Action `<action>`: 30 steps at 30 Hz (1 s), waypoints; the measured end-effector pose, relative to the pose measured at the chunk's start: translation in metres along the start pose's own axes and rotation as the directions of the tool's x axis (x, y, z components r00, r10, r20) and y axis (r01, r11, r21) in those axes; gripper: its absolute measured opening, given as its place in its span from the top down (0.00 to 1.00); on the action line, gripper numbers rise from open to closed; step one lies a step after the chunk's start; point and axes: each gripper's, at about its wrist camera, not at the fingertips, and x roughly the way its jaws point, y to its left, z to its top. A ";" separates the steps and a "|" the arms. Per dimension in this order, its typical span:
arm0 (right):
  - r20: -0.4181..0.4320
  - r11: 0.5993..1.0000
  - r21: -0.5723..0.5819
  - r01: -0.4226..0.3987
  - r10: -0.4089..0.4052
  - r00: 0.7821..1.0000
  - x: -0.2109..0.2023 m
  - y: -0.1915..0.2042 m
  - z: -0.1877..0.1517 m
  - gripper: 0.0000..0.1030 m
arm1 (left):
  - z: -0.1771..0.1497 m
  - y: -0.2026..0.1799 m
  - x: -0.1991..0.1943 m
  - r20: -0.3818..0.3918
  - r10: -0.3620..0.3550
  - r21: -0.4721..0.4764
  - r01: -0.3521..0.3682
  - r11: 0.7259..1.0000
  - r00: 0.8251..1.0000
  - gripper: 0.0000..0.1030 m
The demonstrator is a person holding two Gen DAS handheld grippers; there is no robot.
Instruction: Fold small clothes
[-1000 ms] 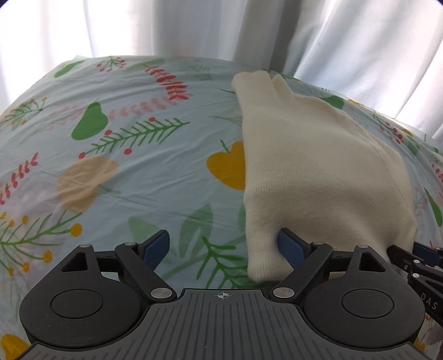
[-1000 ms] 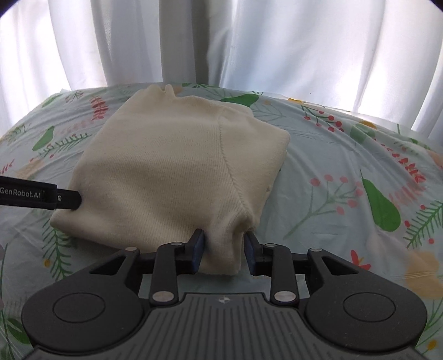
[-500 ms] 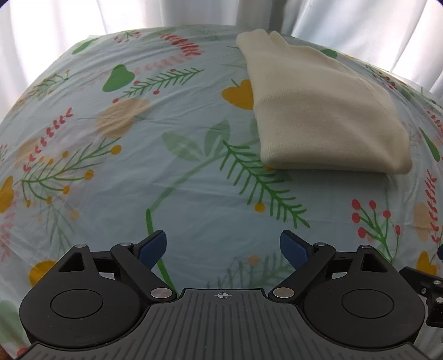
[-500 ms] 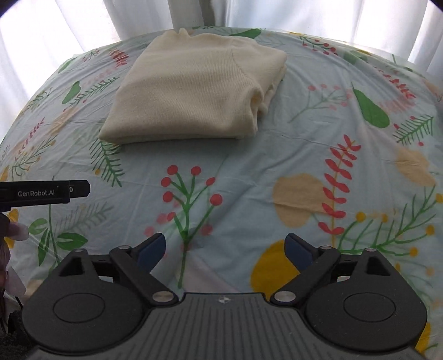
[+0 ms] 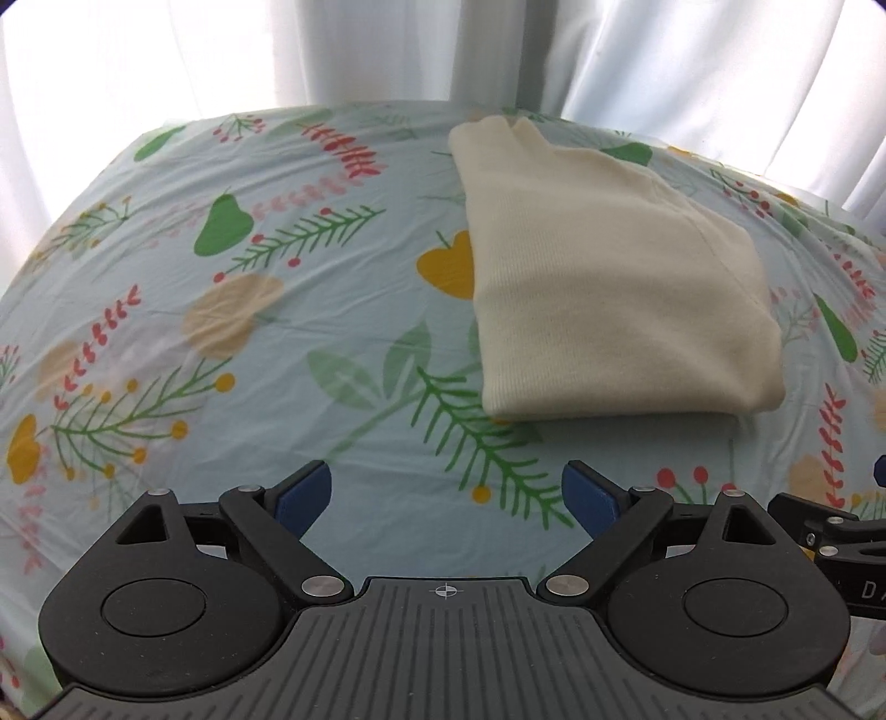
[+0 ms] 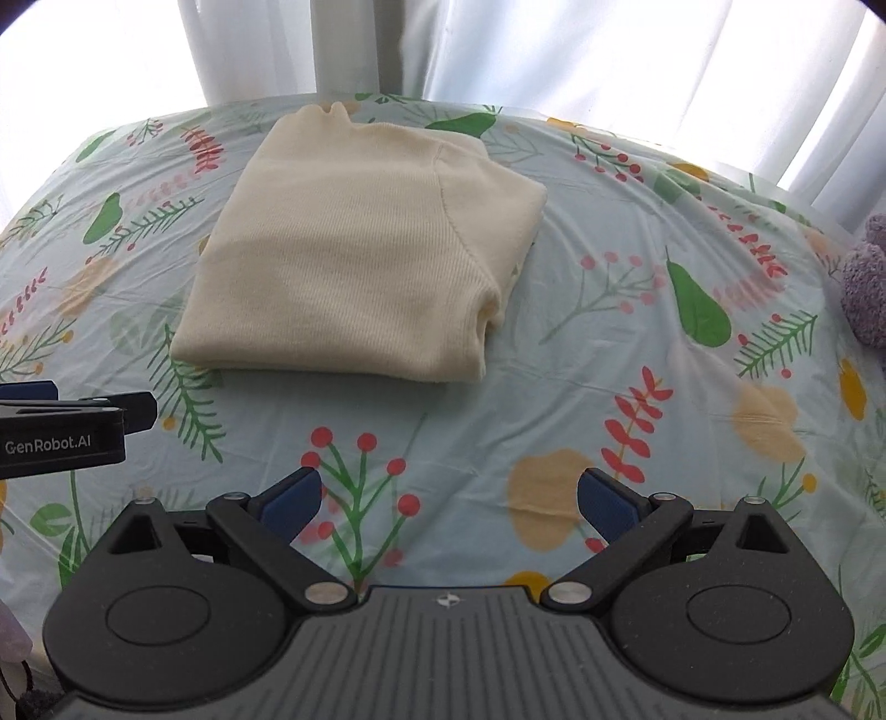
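Observation:
A cream knit sweater (image 5: 603,288) lies folded into a flat rectangle on the floral cloth; it also shows in the right wrist view (image 6: 360,249). My left gripper (image 5: 446,495) is open and empty, a short way in front of the sweater's near left corner. My right gripper (image 6: 448,498) is open and empty, in front of the sweater's near edge and apart from it. The left gripper's side also shows at the left edge of the right wrist view (image 6: 72,423).
A light blue tablecloth (image 6: 609,387) with leaves and berries covers the surface. White curtains (image 5: 387,50) hang behind. A purple fuzzy object (image 6: 866,277) sits at the far right edge.
One second ago both grippers were at the sweater's near edge, the right one closed on it. Both have let go, opened wide and pulled back; the sweater lies flat.

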 end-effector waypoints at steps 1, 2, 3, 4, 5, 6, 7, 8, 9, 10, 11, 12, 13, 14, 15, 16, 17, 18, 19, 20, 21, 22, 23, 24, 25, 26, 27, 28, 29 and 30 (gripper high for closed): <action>0.004 1.000 0.006 0.006 -0.006 1.000 -0.001 0.000 0.002 0.04 | 0.001 -0.001 -0.001 0.005 -0.002 0.001 0.001 1.000 1.000 0.08; 0.009 1.000 0.009 0.012 -0.012 1.000 -0.001 0.000 0.004 0.04 | 0.003 -0.001 -0.001 0.006 -0.005 -0.001 0.005 1.000 1.000 0.08; 0.012 1.000 0.008 0.019 -0.019 1.000 -0.001 -0.001 0.006 0.04 | 0.003 -0.001 -0.001 0.006 -0.010 -0.001 0.010 1.000 1.000 0.08; 0.013 1.000 0.007 0.028 -0.028 1.000 -0.001 0.000 0.008 0.04 | 0.004 -0.002 -0.002 0.006 -0.019 0.000 0.019 1.000 1.000 0.08; 0.016 0.999 0.006 0.034 -0.034 0.999 -0.001 0.000 0.009 0.04 | 0.004 -0.002 -0.002 0.003 -0.026 0.000 0.026 1.000 1.000 0.08; 0.019 0.999 0.003 0.038 -0.038 0.999 -0.002 0.000 0.010 0.04 | 0.004 -0.002 -0.001 -0.001 -0.036 0.000 0.036 0.999 0.999 0.08; 0.018 0.999 0.001 0.040 -0.040 0.999 -0.001 0.000 0.011 0.04 | 0.003 -0.002 0.000 -0.007 -0.047 0.000 0.047 0.999 0.999 0.08; 0.018 0.999 0.006 0.044 -0.044 0.999 -0.001 0.000 0.011 0.04 | 0.003 -0.003 0.001 -0.012 -0.052 0.001 0.052 0.999 0.999 0.08; 0.021 0.999 0.011 0.046 -0.047 0.999 0.000 0.000 0.011 0.04 | 0.003 -0.003 0.001 -0.016 -0.049 0.001 0.049 0.999 0.999 0.08; 0.022 0.999 0.012 0.046 -0.046 0.999 0.000 0.000 0.011 0.04 | 0.002 -0.004 0.002 -0.018 -0.041 0.005 0.041 0.999 0.999 0.08; 0.020 0.999 0.014 0.046 -0.046 0.999 0.000 0.000 0.011 0.04 | 0.002 -0.004 0.003 -0.018 -0.033 0.009 0.033 0.999 0.999 0.08; 0.017 0.999 0.017 0.046 -0.047 0.999 0.000 0.000 0.012 0.04 | 0.003 -0.005 0.003 -0.017 -0.026 0.012 0.026 1.000 1.000 0.08; 0.016 0.999 0.018 0.047 -0.047 0.999 0.001 0.000 0.012 0.04 | 0.003 -0.005 0.003 -0.016 -0.022 0.013 0.022 1.000 1.000 0.08; 0.016 0.999 0.016 0.048 -0.048 0.999 0.001 0.000 0.012 0.04 | 0.003 -0.004 0.004 -0.015 -0.022 0.013 0.022 1.000 1.000 0.08; 0.016 0.999 0.016 0.049 -0.049 0.999 0.001 0.000 0.012 0.04 | 0.003 -0.004 0.003 -0.014 -0.024 0.013 0.024 1.000 1.000 0.08; 0.015 0.998 0.017 0.052 -0.052 0.999 0.001 0.000 0.012 0.04 | 0.004 -0.004 0.004 -0.014 -0.024 0.013 0.024 1.000 1.000 0.08; 0.015 0.998 0.021 0.055 -0.055 0.998 0.002 0.000 0.013 0.04 | 0.004 -0.004 0.004 -0.015 -0.024 0.015 0.024 1.000 1.000 0.08; 0.017 0.998 0.024 0.054 -0.054 0.998 0.002 -0.001 0.012 0.04 | 0.004 -0.005 0.004 -0.016 -0.023 0.018 0.023 1.000 1.000 0.08; 0.015 0.998 0.025 0.052 -0.053 0.998 0.002 -0.001 0.012 0.04 | 0.004 -0.005 0.005 -0.018 -0.020 0.022 0.021 1.000 1.000 0.08; 0.012 0.998 0.028 0.054 -0.054 0.998 0.003 -0.002 0.012 0.04 | 0.004 -0.007 0.006 -0.022 -0.017 0.026 0.018 0.999 1.000 0.08; 0.012 0.998 0.030 0.055 -0.055 0.998 0.003 -0.002 0.012 0.04 | 0.004 -0.007 0.006 -0.023 -0.017 0.029 0.018 0.999 1.000 0.08; 0.012 0.998 0.031 0.056 -0.056 0.998 0.003 -0.002 0.012 0.04 | 0.004 -0.008 0.007 -0.023 -0.019 0.036 0.019 0.999 1.000 0.08; 0.012 0.998 0.033 0.056 -0.056 0.998 0.003 -0.003 0.012 0.04 | 0.003 -0.009 0.007 -0.023 -0.018 0.040 0.019 0.999 1.000 0.08; 0.010 0.998 0.034 0.055 -0.056 0.998 0.003 -0.003 0.012 0.04 | 0.003 -0.010 0.007 -0.025 -0.017 0.045 0.018 0.999 1.000 0.08; 0.010 0.998 0.037 0.054 -0.055 0.998 0.004 -0.004 0.012 0.04 | 0.003 -0.011 0.008 -0.026 -0.018 0.048 0.019 0.999 0.999 0.08; 0.010 0.998 0.039 0.053 -0.053 0.999 0.004 -0.004 0.012 0.04 | 0.003 -0.011 0.008 -0.028 -0.019 0.049 0.020 0.999 0.999 0.08; 0.008 0.998 0.039 0.051 -0.052 0.999 0.004 -0.005 0.012 0.04 | 0.003 -0.012 0.008 -0.029 -0.021 0.049 0.022 0.999 0.999 0.08; 0.006 0.998 0.039 0.052 -0.053 0.999 0.005 -0.005 0.012 0.04 | 0.004 -0.012 0.009 -0.030 -0.022 0.049 0.024 0.999 0.999 0.08; 0.007 0.998 0.040 0.055 -0.055 0.998 0.005 -0.005 0.012 0.04 | 0.004 -0.012 0.009 -0.031 -0.025 0.046 0.026 0.999 0.999 0.08; 0.007 0.998 0.039 0.055 -0.056 0.998 0.005 -0.005 0.012 0.04 | 0.004 -0.012 0.009 -0.032 -0.026 0.044 0.027 0.999 0.999 0.08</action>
